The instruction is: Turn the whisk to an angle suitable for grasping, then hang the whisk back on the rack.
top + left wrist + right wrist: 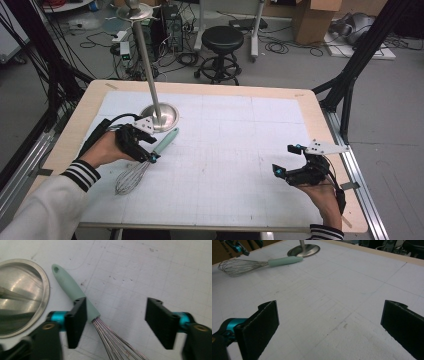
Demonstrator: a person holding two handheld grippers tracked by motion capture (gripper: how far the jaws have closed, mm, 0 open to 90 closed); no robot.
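Observation:
A whisk [165, 141] with a mint-green handle and wire head lies flat on the white mat [225, 150], left of centre. My left gripper [146, 148] hovers open over the place where handle and wires meet. In the left gripper view the handle [72, 290] passes right by one jaw of the left gripper [117, 320], and the wires run into the gap. I cannot tell whether that jaw touches the handle. My right gripper [286, 160] is open near the mat's right side with nothing between its jaws. The right gripper view looks past this gripper [329, 325] to the whisk [284, 261] far off.
A metal stand [160, 116] with a round base and tall pole rises just behind the whisk; its base [20, 297] lies close to the handle's tip. A wooden table [320, 130] borders the mat. A black stool [221, 40], boxes and cables are on the floor beyond.

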